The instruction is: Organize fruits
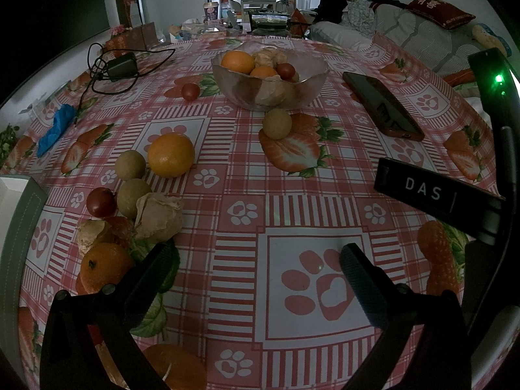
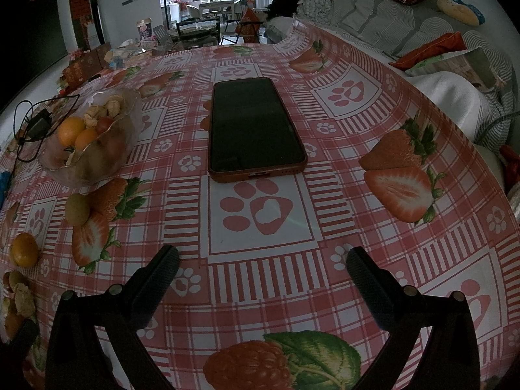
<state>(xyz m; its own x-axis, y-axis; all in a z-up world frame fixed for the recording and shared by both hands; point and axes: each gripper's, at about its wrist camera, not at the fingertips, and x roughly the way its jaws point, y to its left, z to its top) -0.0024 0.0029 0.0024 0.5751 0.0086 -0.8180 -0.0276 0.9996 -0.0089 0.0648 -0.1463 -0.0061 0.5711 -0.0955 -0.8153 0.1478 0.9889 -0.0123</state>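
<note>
Well ahead of both wide-open, empty tools (image 1: 256, 260) (image 2: 263, 260) — fruit bowl (image 1: 312, 79) (image 2: 126, 136).

Both my grippers hover wide open and empty.

My left gripper (image 1: 256, 256) hangs low with its two dark fingers spread far apart, nothing between the ribbed pads (image 1: 360, 279). My right gripper (image 2: 261, 260) sits the same way, jaws parted wide, fingertips (image 2: 165, 260) clear of any contact.

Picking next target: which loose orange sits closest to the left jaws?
The orange right beside the left jaws' left finger, next to the papery husk fruit. The other loose orange lies farther out, toward the glass bowl.
</note>
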